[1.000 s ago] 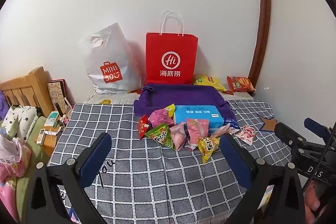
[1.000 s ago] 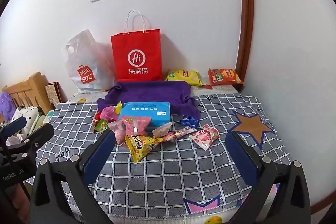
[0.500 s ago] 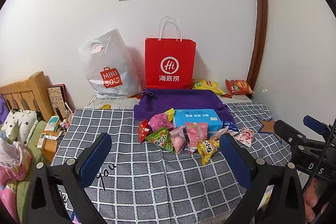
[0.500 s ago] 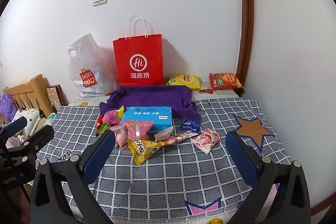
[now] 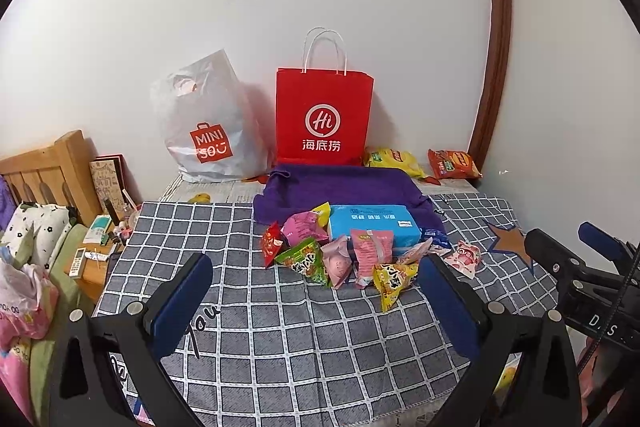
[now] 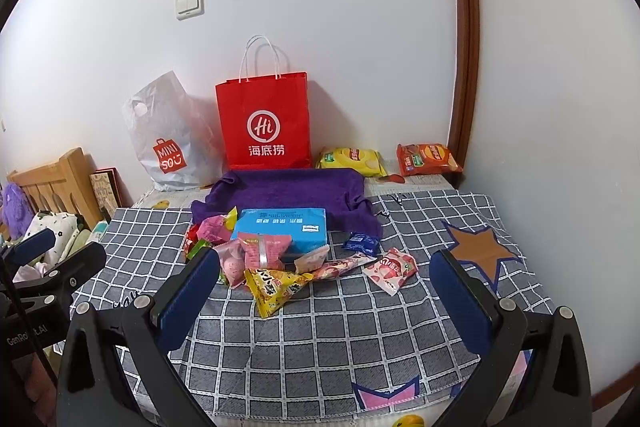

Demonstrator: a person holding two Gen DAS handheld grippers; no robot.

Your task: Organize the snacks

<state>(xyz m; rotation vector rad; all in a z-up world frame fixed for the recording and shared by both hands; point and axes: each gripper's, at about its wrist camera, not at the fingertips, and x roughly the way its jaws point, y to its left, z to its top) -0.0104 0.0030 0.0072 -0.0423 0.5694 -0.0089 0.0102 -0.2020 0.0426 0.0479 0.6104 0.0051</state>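
Snacks (image 6: 280, 259) lie heaped at twelve o'clock on the checked cloth (image 6: 328, 339), leaning on a blue box (image 6: 280, 227). Both the left gripper (image 5: 316, 299) and right gripper (image 6: 324, 291) hover spread wide, empty; a careless pinch could snag overlapping wrappers and scatter neighbours.

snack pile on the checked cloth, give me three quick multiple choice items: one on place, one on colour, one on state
1. Where does the red paper bag stand?
A. against the wall, behind the purple towel
B. on the floor
C. on the blue box

2. What colour is the box in the pile?
A. green
B. blue
C. black

3. How are the left gripper and right gripper?
A. both shut on snacks
B. one holds the towel
C. both open, holding nothing

Key: 1 A, the bag rises behind the towel; 2 B, light blue top; 3 C, jaws wide apart.
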